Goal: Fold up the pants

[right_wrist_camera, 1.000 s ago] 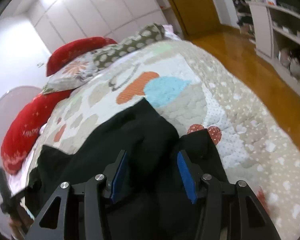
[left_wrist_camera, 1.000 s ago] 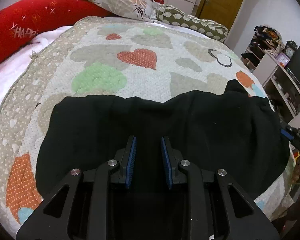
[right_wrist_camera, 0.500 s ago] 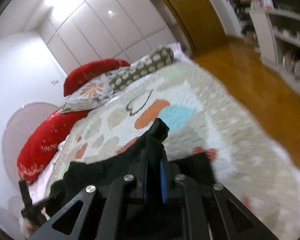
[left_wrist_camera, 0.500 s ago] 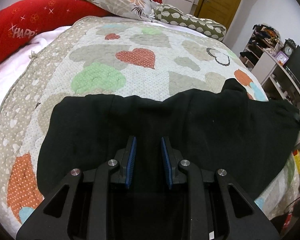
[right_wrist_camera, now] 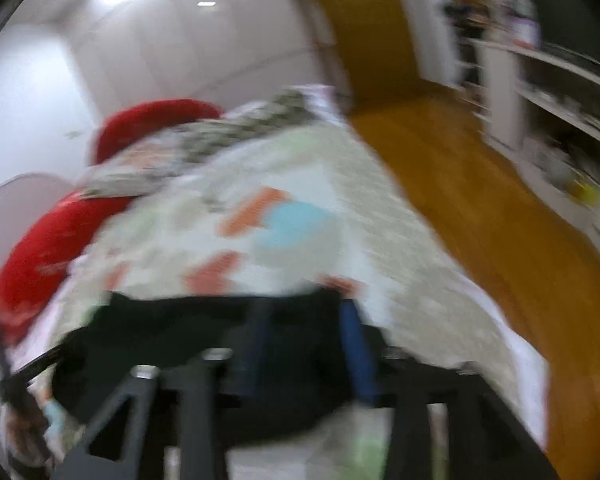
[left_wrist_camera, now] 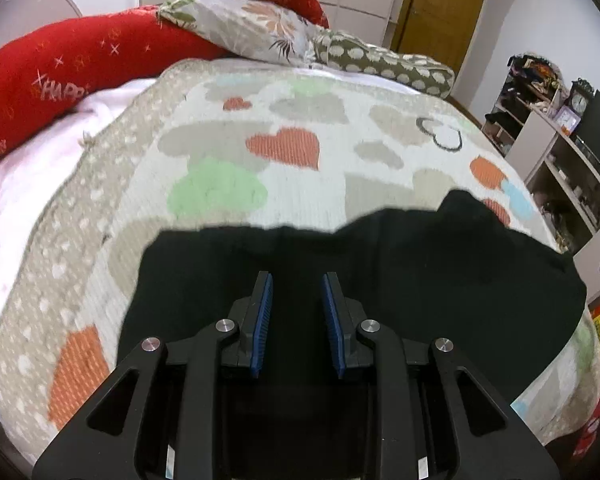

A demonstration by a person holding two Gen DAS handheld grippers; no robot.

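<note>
Black pants (left_wrist_camera: 420,272) lie spread across the near part of a heart-patterned quilt (left_wrist_camera: 260,120). My left gripper (left_wrist_camera: 296,280) hovers over their middle, its blue pads a narrow gap apart with no cloth pinched between them. The right wrist view is blurred by motion. In it my right gripper (right_wrist_camera: 304,312) is above the right end of the pants (right_wrist_camera: 172,324). Its jaws are opening, the blue pads (right_wrist_camera: 356,344) stand apart, and the cloth lies below them, not between them.
Red pillows (left_wrist_camera: 60,72) and a floral pillow (left_wrist_camera: 256,28) line the far end of the bed. Shelving (left_wrist_camera: 560,152) stands to the right, beyond a strip of wooden floor (right_wrist_camera: 480,208). A yellow door (left_wrist_camera: 440,4) is at the back.
Half a second ago my right gripper was shut on a raised corner of the pants. Now its jaws are apart, the corner has dropped flat, and the gripper has risen. My left gripper has barely moved.
</note>
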